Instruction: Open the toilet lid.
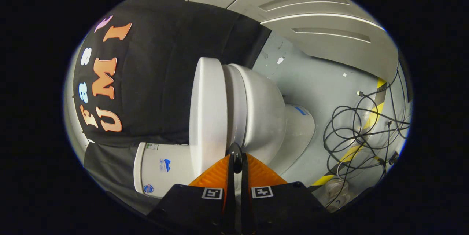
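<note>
I see the tool (235, 154) with fingers nearly together, tips at the edge of the white toilet lid (207, 110), which lies closed on the bowl (262, 114) just ahead.

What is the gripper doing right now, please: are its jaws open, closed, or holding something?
Gripper: jaws closed to a narrow slit, tips at the front edge of the toilet lid; whether both actually press on the lid cannot be told.
</note>
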`<state>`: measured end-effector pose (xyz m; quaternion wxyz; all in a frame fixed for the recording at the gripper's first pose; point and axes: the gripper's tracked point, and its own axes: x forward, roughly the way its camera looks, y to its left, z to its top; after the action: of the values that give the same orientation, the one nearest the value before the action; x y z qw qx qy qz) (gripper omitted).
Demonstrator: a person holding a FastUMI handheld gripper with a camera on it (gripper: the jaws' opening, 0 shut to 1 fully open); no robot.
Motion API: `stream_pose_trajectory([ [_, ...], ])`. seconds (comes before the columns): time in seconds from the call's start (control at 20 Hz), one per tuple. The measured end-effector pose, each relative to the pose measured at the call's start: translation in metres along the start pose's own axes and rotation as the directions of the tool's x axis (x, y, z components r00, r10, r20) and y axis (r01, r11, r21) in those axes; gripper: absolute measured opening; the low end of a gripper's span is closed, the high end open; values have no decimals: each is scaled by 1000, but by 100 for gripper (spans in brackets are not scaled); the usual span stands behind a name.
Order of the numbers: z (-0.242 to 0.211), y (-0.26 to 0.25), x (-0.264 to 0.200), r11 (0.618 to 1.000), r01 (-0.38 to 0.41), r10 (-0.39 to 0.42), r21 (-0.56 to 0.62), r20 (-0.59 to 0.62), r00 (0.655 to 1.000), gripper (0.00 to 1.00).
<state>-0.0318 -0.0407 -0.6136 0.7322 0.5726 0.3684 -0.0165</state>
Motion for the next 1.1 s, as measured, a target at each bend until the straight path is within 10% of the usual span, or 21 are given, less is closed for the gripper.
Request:
stream_pose_trajectory([
  [1.1, -14, 188, -44, 958, -33, 64, -286, 97, 993, 8],
])
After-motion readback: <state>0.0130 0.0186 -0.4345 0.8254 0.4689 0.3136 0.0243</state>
